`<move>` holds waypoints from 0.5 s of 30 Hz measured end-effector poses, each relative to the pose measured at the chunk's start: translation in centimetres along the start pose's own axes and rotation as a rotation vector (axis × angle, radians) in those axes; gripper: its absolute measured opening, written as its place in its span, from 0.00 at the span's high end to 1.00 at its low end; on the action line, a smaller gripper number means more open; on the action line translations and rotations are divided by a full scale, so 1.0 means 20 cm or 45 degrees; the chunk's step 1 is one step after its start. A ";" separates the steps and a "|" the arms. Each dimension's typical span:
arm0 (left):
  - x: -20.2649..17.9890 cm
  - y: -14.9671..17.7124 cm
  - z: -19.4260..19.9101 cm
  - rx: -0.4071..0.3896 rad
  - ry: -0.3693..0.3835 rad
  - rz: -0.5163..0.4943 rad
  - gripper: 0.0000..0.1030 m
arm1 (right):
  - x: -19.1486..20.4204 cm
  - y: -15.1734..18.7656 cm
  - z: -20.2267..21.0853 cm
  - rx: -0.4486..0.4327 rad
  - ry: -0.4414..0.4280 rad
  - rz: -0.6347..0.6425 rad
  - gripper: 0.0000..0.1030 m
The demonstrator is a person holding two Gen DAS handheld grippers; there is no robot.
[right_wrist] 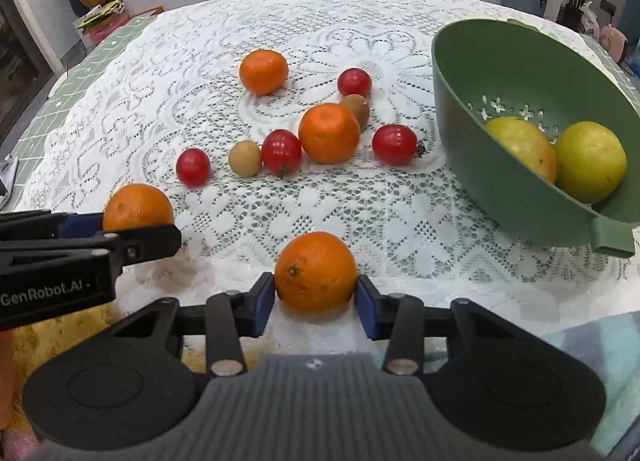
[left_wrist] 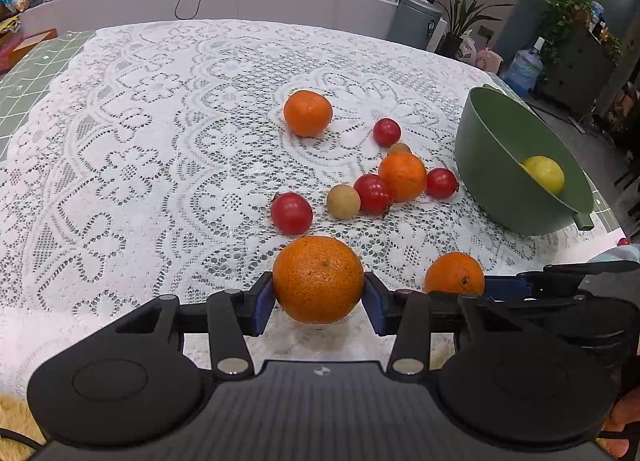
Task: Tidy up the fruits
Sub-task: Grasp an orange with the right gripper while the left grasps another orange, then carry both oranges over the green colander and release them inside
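Observation:
My left gripper (left_wrist: 318, 291) is shut on a large orange (left_wrist: 318, 277) just above the lace cloth, both blue pads against its sides. My right gripper (right_wrist: 316, 291) is shut on a smaller orange (right_wrist: 316, 269) in the same way. The two grippers sit side by side at the table's near edge: the left gripper (right_wrist: 124, 229) and its orange (right_wrist: 138, 205) show at the left of the right wrist view. A green colander bowl (right_wrist: 480, 73) lies tilted at the right, holding two yellow fruits (right_wrist: 590, 161).
Loose on the lace tablecloth (right_wrist: 280, 221) are two more oranges (right_wrist: 264, 71) (right_wrist: 329, 132), several red tomatoes (right_wrist: 394, 143) and two small brownish fruits (right_wrist: 245, 158). The bowl's handle (right_wrist: 614, 239) points toward me. A counter with clutter runs behind the table.

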State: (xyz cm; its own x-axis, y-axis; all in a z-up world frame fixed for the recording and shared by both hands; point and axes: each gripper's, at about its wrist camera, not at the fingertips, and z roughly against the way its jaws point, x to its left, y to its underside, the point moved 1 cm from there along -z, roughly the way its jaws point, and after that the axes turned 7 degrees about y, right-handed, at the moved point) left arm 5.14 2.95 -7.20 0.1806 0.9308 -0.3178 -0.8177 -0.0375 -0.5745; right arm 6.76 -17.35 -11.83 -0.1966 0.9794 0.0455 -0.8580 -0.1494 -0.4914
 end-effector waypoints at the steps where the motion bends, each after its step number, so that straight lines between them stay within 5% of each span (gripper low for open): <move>1: 0.00 0.00 0.00 -0.002 0.002 0.003 0.49 | 0.00 0.00 0.00 -0.005 -0.001 -0.007 0.61; 15: -0.12 -0.13 0.11 -0.112 0.040 -0.032 0.49 | -0.10 -0.05 0.28 -0.239 -0.059 -0.068 0.61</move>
State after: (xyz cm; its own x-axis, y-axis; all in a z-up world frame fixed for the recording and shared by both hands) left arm 5.72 1.62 -3.33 0.2186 0.9199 -0.3256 -0.7617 -0.0477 -0.6462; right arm 5.33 -19.96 -6.51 -0.1785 0.9773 0.1137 -0.7651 -0.0652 -0.6405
